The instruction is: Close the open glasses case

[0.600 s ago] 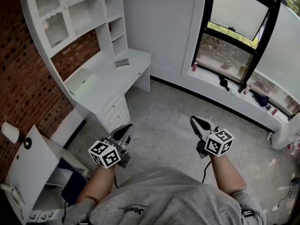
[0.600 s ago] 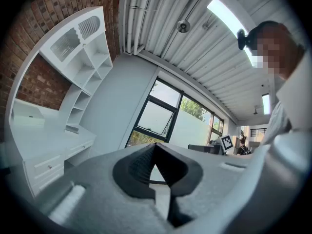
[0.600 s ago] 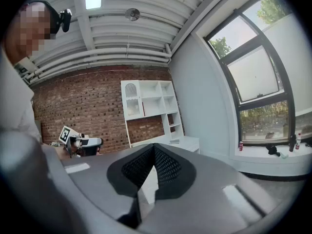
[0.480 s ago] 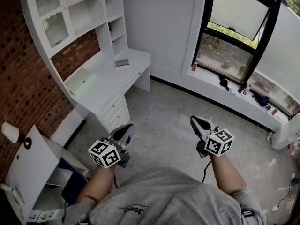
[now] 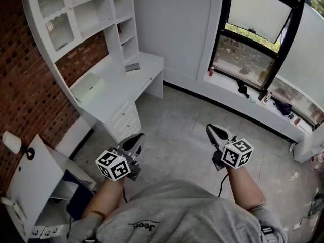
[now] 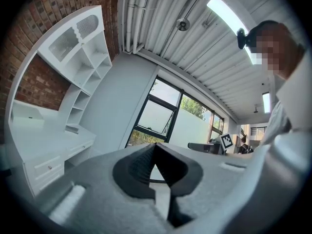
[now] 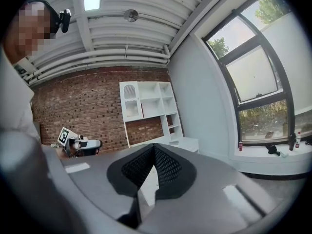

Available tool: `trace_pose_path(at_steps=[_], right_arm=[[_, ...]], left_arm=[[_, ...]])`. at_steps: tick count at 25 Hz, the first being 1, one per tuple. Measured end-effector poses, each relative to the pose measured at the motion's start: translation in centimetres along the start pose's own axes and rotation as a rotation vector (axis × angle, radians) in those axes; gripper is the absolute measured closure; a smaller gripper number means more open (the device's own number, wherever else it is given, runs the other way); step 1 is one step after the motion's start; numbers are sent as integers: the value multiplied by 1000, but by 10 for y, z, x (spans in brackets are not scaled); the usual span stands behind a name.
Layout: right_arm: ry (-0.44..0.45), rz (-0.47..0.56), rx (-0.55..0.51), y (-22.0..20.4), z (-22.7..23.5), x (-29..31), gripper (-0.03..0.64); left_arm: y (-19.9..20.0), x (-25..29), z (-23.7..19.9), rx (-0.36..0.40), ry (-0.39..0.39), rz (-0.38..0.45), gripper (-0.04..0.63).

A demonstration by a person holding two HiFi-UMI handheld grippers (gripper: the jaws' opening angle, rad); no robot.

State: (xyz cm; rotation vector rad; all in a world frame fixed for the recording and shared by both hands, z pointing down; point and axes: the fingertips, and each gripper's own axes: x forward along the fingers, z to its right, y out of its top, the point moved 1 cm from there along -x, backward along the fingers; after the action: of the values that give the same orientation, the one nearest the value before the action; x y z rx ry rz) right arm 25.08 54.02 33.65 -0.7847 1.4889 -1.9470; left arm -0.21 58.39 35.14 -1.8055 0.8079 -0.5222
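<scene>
Nothing moved. Both pressed together, empty: left hand-held gripper [image 5: 132, 143], right hand-held gripper [image 5: 216, 133]. Task not begun. Next: go to desk [image 5: 114, 92] upper left, reach grey thing [image 5: 132, 67], maybe glasses case.

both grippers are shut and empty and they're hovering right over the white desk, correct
Not quite. The left gripper and the right gripper are shut and empty, but they hover over the grey floor, not the white desk. The desk stands apart from them, further off to the left. The head view shows this.
</scene>
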Motion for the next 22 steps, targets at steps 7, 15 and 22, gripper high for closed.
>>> trace_pose_path(at_steps=[7, 15, 22], right_arm=[[16, 11, 10, 8, 21, -17, 607], [48, 6, -19, 15, 59, -62, 607], [77, 0, -21, 13, 89, -79, 607]], left_arm=[[-4, 22, 20, 11, 14, 3, 598], [-24, 66, 71, 10, 20, 17, 598], [-42, 99, 89, -4, 29, -7, 598]])
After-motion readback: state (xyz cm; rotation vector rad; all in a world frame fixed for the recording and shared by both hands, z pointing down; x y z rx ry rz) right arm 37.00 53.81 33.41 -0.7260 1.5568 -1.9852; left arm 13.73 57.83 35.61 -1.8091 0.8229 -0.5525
